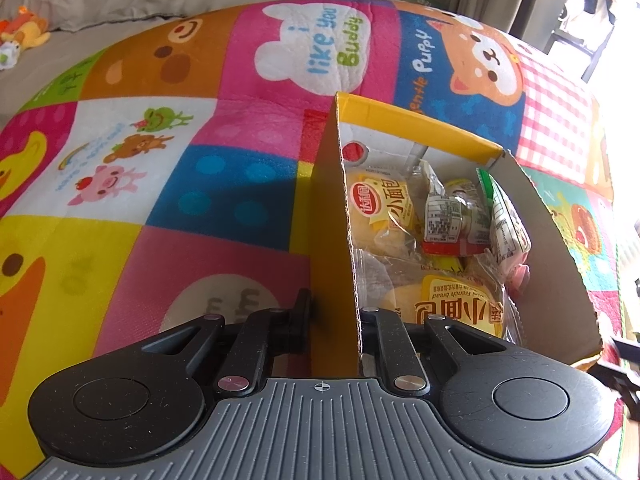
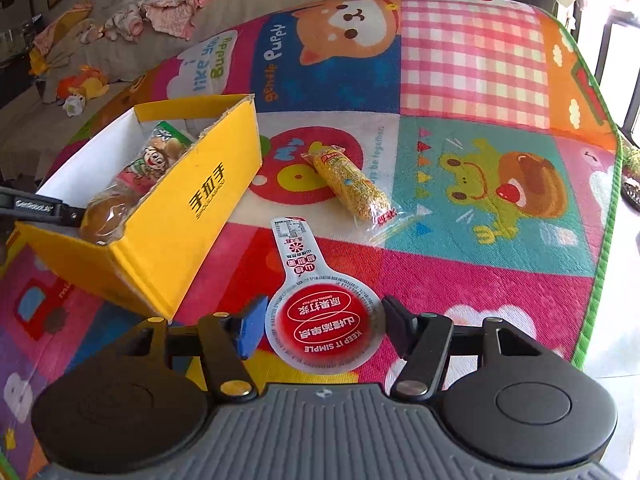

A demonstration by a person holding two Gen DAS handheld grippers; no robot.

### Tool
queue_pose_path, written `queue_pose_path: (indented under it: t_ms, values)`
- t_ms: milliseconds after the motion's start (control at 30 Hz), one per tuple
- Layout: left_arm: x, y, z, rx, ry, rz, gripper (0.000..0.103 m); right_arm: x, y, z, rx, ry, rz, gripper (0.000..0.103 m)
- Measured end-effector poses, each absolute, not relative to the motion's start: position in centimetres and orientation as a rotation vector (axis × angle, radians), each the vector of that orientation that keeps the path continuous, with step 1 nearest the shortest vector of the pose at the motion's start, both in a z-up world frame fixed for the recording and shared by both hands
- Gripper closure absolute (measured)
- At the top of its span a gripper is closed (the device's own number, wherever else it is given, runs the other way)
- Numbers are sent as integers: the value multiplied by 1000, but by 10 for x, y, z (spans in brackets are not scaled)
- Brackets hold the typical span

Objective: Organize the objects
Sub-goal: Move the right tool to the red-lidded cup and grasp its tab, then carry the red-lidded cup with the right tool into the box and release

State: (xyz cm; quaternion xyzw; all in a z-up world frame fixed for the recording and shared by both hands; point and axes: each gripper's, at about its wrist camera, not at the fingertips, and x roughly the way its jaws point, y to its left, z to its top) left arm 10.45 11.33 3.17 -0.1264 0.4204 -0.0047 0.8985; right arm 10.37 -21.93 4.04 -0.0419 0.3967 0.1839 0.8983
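Observation:
A yellow cardboard box (image 1: 332,208) stands on the patchwork mat and holds several snack packets (image 1: 436,216). My left gripper (image 1: 334,322) is shut on the box's left wall, one finger outside and one inside. The box also shows in the right wrist view (image 2: 192,220), with the left gripper's finger (image 2: 48,210) at its near end. My right gripper (image 2: 322,328) is open around a red-and-white spoon-shaped snack pack (image 2: 320,320) lying flat on the mat. A yellow corn-snack packet (image 2: 352,184) lies on the mat beyond it.
The colourful cartoon play mat (image 2: 472,80) covers the floor, with a green edge (image 2: 600,240) at the right. A beige sofa (image 2: 120,52) with clothes and soft toys (image 2: 84,84) stands behind.

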Motion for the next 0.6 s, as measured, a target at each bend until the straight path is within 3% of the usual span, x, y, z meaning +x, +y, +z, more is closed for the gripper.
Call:
queue_pose_path:
  t_ms: [300, 600]
  values:
    - [107, 112, 31, -255, 883, 5, 89, -5, -237, 90, -84, 764, 463, 41]
    - [109, 110, 31, -238, 891, 20, 90, -49, -224, 181, -85, 491, 543, 41]
